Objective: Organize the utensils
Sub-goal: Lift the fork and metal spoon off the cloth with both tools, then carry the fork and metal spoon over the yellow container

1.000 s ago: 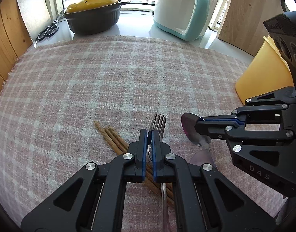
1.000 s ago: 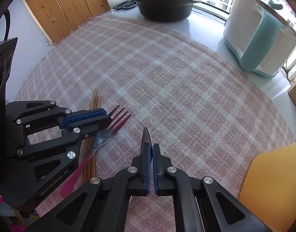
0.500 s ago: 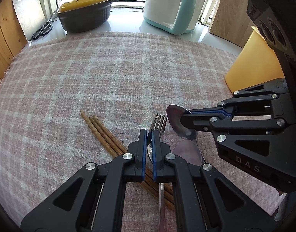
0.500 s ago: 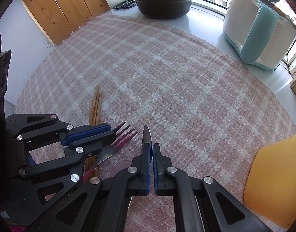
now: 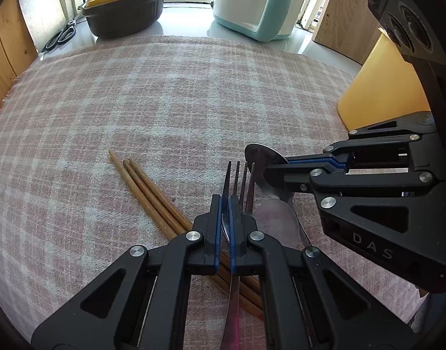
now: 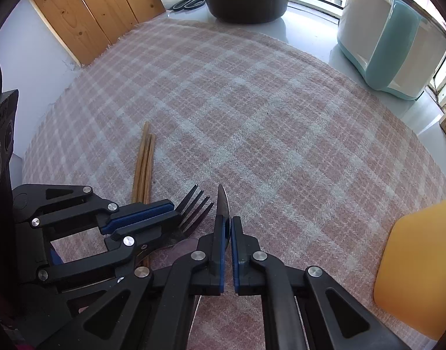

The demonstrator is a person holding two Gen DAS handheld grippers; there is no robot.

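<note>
My left gripper (image 5: 225, 204) is shut on a metal fork (image 5: 241, 179) with a pink-tinted handle, tines pointing forward just above the plaid cloth. My right gripper (image 6: 227, 224) is shut on a metal spoon (image 6: 223, 204), seen edge-on; its bowl (image 5: 259, 157) shows in the left wrist view right of the fork tines. The left gripper (image 6: 170, 211) and fork (image 6: 195, 207) show at the left of the right wrist view. Several wooden chopsticks (image 5: 147, 192) lie on the cloth left of the fork, also in the right wrist view (image 6: 144, 163). Fork and spoon are side by side, close together.
A pink plaid cloth (image 5: 164, 102) covers the table. At the back stand a dark pot with a yellow lid (image 5: 126, 5), a white and teal appliance (image 5: 252, 3) and scissors (image 5: 61, 36). A yellow container (image 5: 380, 87) stands at the right, also in the right wrist view (image 6: 415, 268).
Both grippers have come nearer to each other and lower, bringing spoon and fork side by side next to the chopsticks. Both stay shut on their utensils.
</note>
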